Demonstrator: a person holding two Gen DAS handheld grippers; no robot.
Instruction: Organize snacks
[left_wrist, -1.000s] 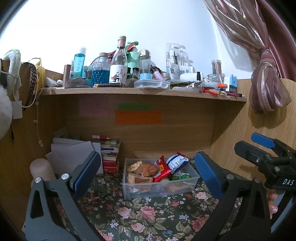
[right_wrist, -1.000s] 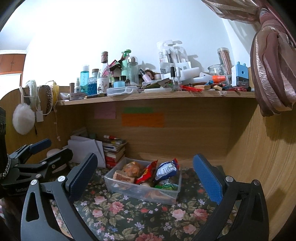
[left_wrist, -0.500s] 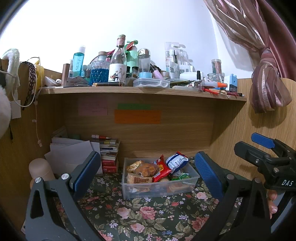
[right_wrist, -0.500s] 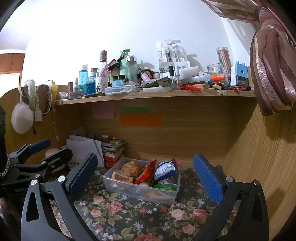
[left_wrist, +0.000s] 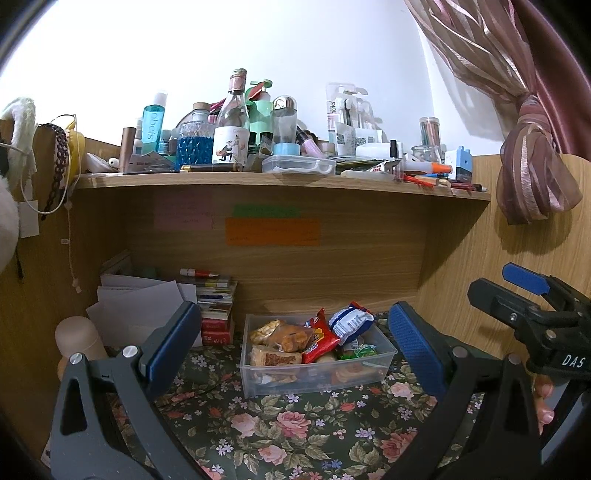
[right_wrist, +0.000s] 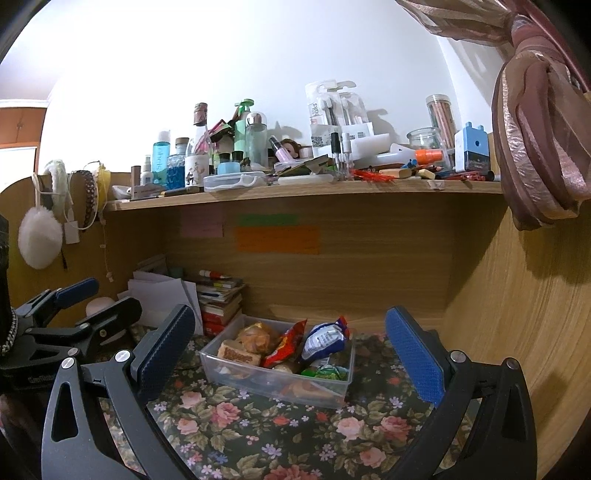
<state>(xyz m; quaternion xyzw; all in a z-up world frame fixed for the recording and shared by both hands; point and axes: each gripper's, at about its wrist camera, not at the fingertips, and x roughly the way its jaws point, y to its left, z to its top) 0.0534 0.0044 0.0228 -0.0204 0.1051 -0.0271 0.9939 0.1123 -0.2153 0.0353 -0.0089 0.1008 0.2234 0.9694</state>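
A clear plastic bin stands on the floral cloth under the wooden shelf. It holds several snack packs: a red pack, a blue-and-white pack, brown pastry packs and a green pack. My left gripper is open and empty, held back from the bin. My right gripper is open and empty, also short of the bin. Each gripper shows at the edge of the other's view.
The upper shelf is crowded with bottles, jars and stationery. A stack of books and white papers sit left of the bin. Wooden walls close both sides. A curtain hangs at the right.
Both views have shifted only slightly; the grippers stay open and the bin and snacks have not moved.
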